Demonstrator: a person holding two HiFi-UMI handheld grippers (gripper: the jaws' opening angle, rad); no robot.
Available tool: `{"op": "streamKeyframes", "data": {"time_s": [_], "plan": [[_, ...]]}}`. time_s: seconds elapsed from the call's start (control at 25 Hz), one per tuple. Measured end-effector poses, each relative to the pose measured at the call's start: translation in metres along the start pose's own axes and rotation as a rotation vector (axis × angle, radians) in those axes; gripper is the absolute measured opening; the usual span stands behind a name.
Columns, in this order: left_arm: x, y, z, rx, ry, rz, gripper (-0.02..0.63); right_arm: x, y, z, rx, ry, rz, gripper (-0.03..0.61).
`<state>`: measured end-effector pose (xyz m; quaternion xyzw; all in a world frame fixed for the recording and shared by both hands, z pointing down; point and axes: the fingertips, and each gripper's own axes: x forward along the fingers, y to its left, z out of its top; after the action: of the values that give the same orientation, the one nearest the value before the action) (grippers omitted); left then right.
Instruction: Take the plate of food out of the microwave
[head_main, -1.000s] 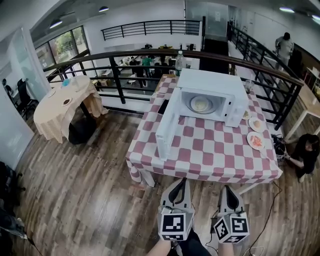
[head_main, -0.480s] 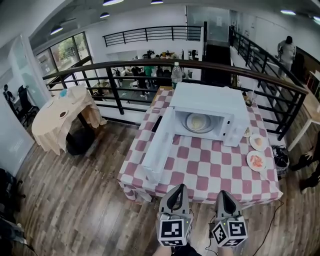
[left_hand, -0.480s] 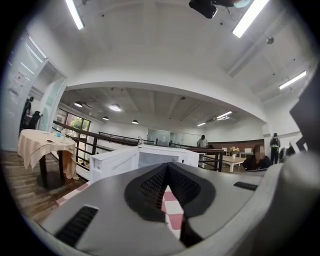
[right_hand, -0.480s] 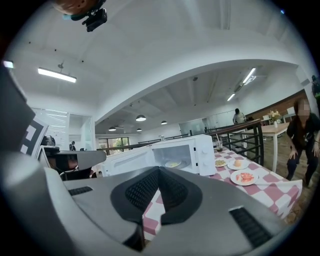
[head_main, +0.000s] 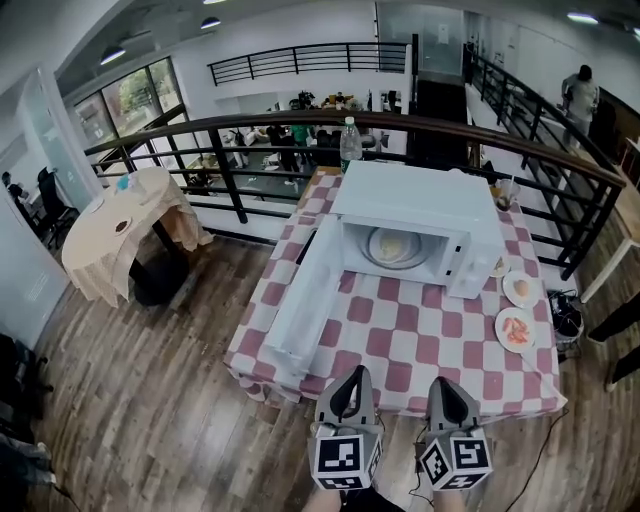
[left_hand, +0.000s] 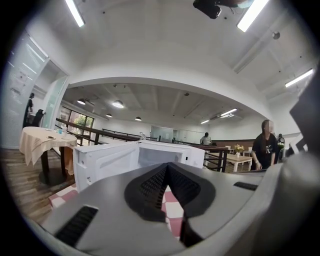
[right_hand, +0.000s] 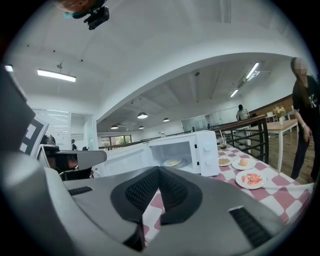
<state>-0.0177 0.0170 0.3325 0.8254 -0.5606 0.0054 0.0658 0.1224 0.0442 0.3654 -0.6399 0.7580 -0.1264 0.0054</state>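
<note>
Both grippers now sit closer to the checked table (head_main: 400, 345) than a second ago. In the head view the microwave (head_main: 420, 205) has grown at the frame's centre, and the table's near edge lies just above the jaw tips. The left gripper (head_main: 352, 378) and the right gripper (head_main: 446, 388) are each clenched on nothing, tips meeting. This looks like the approach only, with the reach not yet begun.

The plate of food (head_main: 392, 246) rests inside the open microwave, well apart from both tools (the right gripper view shows it plainly in the cavity). The jaws would probably have to part before either can take its rim.

The door (head_main: 305, 300) hangs wide toward the lower left, across the left gripper's path, so the right side seems the freer way in. Two more plates (head_main: 515, 328) lie at the table's right edge and a bottle (head_main: 349, 142) stands behind the microwave. A person (right_hand: 305, 100) stands at the right of that view, beyond the table.
</note>
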Motion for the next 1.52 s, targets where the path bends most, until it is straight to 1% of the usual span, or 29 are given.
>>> {"op": "streamKeyframes", "data": {"time_s": [0.32, 0.6, 0.92, 1.28, 1.52], "plan": [[0.018, 0.0, -0.007, -0.006, 0.028, 0.002, 0.028, 0.015, -0.011, -0.003, 0.023, 0.015, 0.0, 0.003], [0.047, 0.004, -0.011, -0.002, 0.035, -0.015, 0.028, 0.042, -0.021, -0.003, 0.026, 0.02, -0.008, 0.003], [0.096, 0.016, -0.016, -0.031, 0.047, -0.027, 0.028, 0.086, -0.031, 0.004, -0.004, 0.031, -0.02, 0.003], [0.158, 0.034, -0.014, -0.043, 0.069, -0.051, 0.028, 0.15, -0.038, 0.009, 0.016, 0.053, -0.028, 0.003], [0.199, 0.048, -0.015, -0.045, 0.092, -0.072, 0.028, 0.192, -0.044, 0.014, 0.023, 0.061, -0.05, 0.003]]}}
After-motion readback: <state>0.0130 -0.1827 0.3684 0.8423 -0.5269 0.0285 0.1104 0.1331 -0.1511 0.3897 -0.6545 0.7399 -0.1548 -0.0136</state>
